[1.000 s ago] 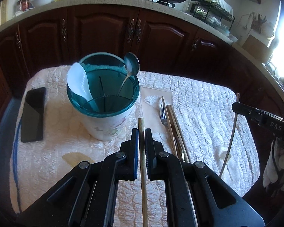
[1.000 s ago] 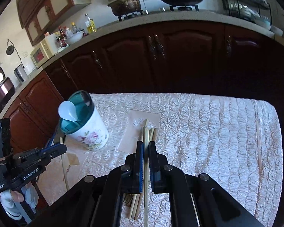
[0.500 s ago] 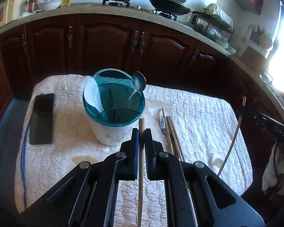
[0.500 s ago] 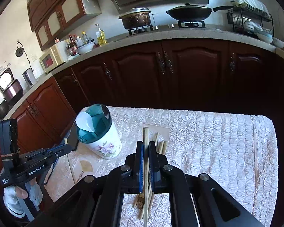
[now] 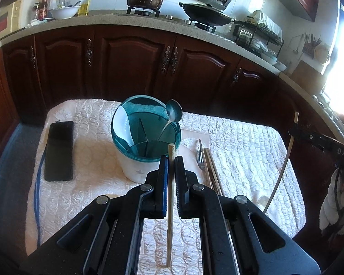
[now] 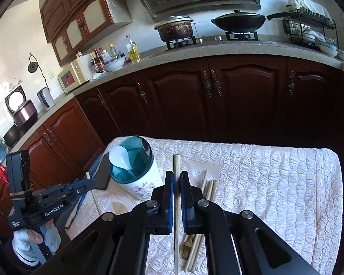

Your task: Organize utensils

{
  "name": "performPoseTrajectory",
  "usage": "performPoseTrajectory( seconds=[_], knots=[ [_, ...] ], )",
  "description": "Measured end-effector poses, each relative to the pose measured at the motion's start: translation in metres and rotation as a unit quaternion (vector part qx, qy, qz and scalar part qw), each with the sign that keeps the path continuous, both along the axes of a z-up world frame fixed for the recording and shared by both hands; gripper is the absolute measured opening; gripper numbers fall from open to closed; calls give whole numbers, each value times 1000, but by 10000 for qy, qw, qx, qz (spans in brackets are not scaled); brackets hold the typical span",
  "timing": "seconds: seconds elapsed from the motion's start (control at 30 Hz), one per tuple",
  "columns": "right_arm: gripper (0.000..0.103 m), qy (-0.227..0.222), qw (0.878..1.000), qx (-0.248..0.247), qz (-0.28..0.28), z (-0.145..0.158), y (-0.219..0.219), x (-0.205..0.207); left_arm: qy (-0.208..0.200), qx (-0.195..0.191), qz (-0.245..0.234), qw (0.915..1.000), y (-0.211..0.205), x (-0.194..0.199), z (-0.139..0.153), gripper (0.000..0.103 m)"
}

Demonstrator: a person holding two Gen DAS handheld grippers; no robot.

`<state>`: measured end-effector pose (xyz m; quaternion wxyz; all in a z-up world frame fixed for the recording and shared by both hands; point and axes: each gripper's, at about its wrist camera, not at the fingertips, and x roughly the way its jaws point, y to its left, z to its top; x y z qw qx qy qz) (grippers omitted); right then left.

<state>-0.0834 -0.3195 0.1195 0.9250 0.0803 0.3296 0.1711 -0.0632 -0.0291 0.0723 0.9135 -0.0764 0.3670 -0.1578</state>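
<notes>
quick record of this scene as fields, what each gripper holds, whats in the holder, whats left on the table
left gripper: shut on a pale wooden chopstick, held clear of the table
right gripper: shut on a second wooden chopstick, also lifted
holder: white floral utensil cup with teal divided top, upright on the quilted white table cover
in holder: white plastic spoon; metal spoon
left on table: metal fork beside loose wooden chopsticks
other: black phone lying flat, left of the holder
</notes>
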Motion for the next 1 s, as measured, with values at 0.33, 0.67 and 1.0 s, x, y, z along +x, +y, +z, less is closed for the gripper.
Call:
performPoseTrajectory(
  seconds=[0.33, 0.67, 1.0],
  knots=[
    [5, -125, 9996, 88, 224, 14, 21, 9, -2, -92, -2, 10000, 13, 0, 11, 5],
    [5, -170, 9991, 85, 384, 20, 43, 16, -43, -63, 61, 10000, 20, 1, 16, 5],
    [5, -271, 9983, 130, 503, 33, 61, 27, -115, -160, 79, 9998, 40, 3, 38, 5]
  ],
)
